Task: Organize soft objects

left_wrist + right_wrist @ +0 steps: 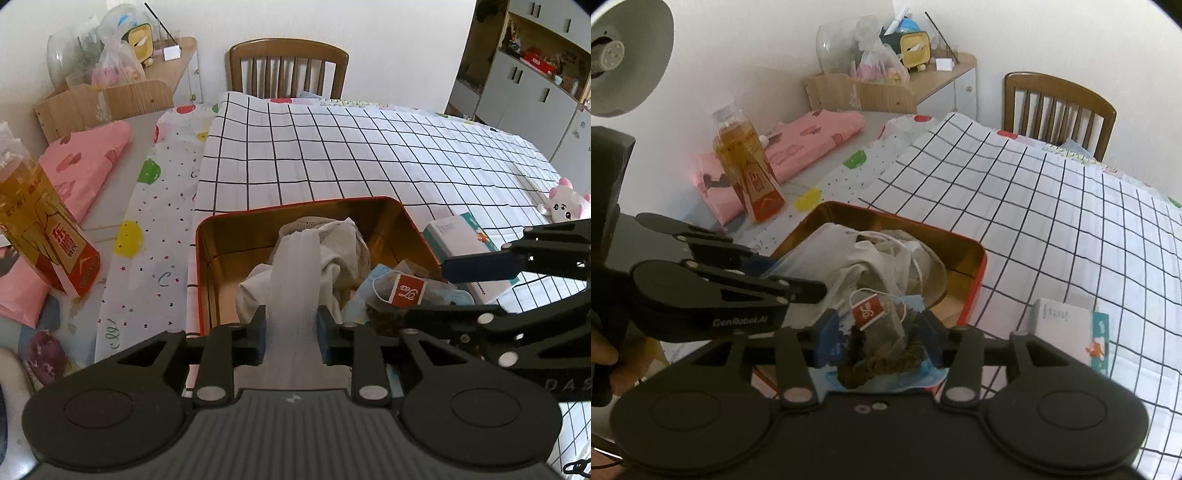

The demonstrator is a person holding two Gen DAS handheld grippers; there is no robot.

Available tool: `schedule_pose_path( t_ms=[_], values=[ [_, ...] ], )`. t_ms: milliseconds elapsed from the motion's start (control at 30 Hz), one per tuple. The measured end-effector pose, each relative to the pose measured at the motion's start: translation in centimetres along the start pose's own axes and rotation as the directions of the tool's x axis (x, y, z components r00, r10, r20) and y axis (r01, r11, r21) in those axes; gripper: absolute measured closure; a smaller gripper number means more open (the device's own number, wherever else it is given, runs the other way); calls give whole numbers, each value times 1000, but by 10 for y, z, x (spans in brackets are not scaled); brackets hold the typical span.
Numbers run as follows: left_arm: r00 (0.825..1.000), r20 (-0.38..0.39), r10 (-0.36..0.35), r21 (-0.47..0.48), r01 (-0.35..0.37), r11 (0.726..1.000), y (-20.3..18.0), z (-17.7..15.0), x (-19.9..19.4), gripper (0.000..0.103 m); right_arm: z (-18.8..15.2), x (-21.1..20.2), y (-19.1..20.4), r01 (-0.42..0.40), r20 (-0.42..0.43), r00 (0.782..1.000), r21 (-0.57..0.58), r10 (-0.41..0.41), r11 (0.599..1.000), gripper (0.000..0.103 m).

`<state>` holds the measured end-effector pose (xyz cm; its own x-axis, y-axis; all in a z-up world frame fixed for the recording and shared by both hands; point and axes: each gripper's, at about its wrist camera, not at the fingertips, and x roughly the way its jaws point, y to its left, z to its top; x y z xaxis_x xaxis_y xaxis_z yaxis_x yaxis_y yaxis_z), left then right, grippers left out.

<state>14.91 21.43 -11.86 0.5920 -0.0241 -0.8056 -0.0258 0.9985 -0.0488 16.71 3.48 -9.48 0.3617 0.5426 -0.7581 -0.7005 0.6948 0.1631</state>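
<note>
Left gripper (291,332) clamps a white cloth strip (295,273) that runs into the red tin (207,236) at the near edge of the checked tablecloth (332,155). Right gripper (881,341) pinches a brown scrunchie (875,363) and tea bag (882,325) over the tin's near corner.
</note>
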Motion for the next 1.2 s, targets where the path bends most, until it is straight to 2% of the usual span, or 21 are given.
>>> schedule_pose_path(
  t_ms=[33, 100, 133, 167, 333, 400, 567, 667, 933, 1200],
  values=[
    [1000, 3, 3, 1, -3, 1000, -1, 0, -2, 73, 0, -2, -1, -1, 5, 1000, 5, 1, 1000, 53],
    [1000, 12, 5, 5, -5, 1000, -2, -1, -7, 58, 0, -8, -2, -5, 16, 1000, 9, 5, 1000, 51],
    [1000, 23, 9, 8, -9, 1000, -3, -2, -10, 35, -1, -11, -2, -4, 23, 1000, 8, 4, 1000, 51],
    [999, 39, 10, 9, -10, 1000, -4, -3, -14, 24, -1, -14, -2, -2, 28, 1000, 6, 2, 1000, 50],
    [996, 82, 20, 17, -21, 1000, -13, -3, -30, 24, -5, -34, -4, -7, 64, 998, -32, 9, 999, 45],
    [995, 98, 22, 6, -23, 1000, -16, -3, -37, 24, -7, -45, -8, -16, 88, 996, -34, 19, 999, 38],
    [987, 161, 8, -34, -2, 999, -28, -7, -60, 24, -14, -69, -20, -22, 128, 991, -32, 26, 999, 34],
    [981, 193, 17, -33, -10, 999, -42, -9, -74, 18, -19, -84, -29, -26, 150, 988, -20, 29, 999, 30],
    [964, 264, 42, -23, -38, 999, -88, -12, -104, 18, -38, -124, -49, -39, 203, 978, -26, 43, 999, 22],
    [945, 324, 53, -26, -47, 999, -131, -20, -127, 5, -52, -157, -62, -58, 236, 970, -37, 65, 998, 14]
  ],
)
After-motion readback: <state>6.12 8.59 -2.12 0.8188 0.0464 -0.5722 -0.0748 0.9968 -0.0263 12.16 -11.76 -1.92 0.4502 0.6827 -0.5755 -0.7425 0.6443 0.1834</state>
